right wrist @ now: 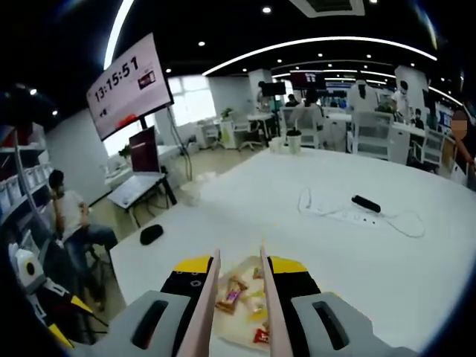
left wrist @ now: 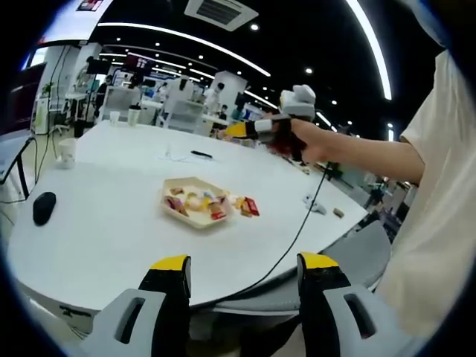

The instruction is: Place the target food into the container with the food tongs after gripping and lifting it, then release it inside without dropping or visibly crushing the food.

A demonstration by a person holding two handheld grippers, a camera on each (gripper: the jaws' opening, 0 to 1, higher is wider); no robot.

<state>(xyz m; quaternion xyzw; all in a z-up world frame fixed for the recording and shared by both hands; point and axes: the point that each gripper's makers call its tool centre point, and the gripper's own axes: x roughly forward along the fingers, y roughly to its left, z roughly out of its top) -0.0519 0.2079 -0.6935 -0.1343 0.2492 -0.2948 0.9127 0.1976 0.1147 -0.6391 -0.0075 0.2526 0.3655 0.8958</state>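
Note:
A shallow beige tray [left wrist: 181, 213] of several wrapped snacks [left wrist: 207, 202] lies on the white table [left wrist: 111, 223]; a red-wrapped piece [left wrist: 251, 207] rests at its right edge. My left gripper [left wrist: 245, 268] is open and empty, low in front of the table's near edge. A hand holds my right gripper [left wrist: 262, 128] in the air above and beyond the tray. In the right gripper view, the right gripper [right wrist: 239, 269] is shut on pale food tongs [right wrist: 213, 297], whose two arms point down at the tray [right wrist: 242, 320] and the snacks [right wrist: 230, 294]. The tong arms stand apart with nothing between them.
A black mouse [left wrist: 44, 207] and a paper cup [left wrist: 67, 152] sit at the table's left. A white power strip [right wrist: 335, 214], its cord and a black object [right wrist: 366, 202] lie farther along the table. A cable [left wrist: 297, 230] hangs from the right gripper. A person [right wrist: 71, 216] sits off the table.

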